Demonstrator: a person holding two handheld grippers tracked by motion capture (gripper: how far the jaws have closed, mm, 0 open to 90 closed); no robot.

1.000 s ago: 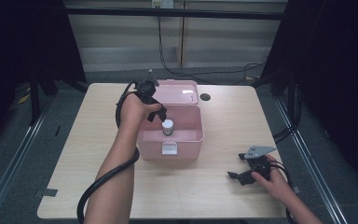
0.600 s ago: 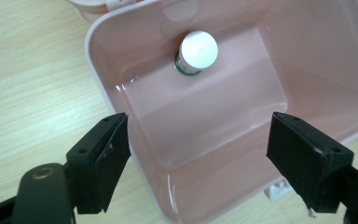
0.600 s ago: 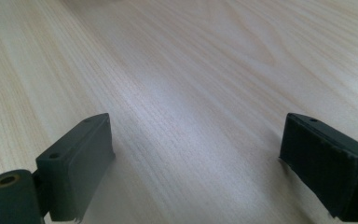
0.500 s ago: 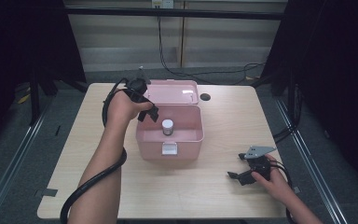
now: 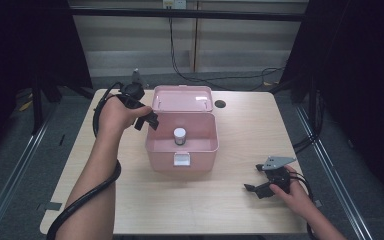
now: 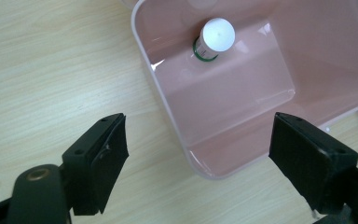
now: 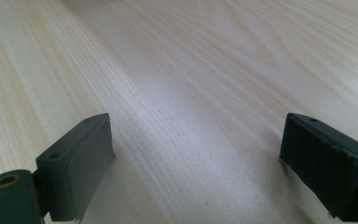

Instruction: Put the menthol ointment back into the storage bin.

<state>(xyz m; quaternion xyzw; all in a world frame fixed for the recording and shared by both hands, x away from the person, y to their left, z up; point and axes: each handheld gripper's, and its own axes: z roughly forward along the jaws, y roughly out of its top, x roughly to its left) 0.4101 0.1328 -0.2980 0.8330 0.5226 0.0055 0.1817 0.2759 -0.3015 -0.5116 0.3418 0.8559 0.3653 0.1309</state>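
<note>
The left gripper (image 5: 147, 120) hangs above the table (image 5: 240, 125) just off the left wall of the pink box (image 5: 182, 150), and its jaws, with nothing between them, have just been opening and now stand spread wide. A small white-capped bottle (image 5: 179, 136) stands upright on the box's floor, whose lid is swung back. The right gripper (image 5: 257, 189) rests low on the table near its right front corner, well apart from the box, its jaws also spread and empty.
</note>
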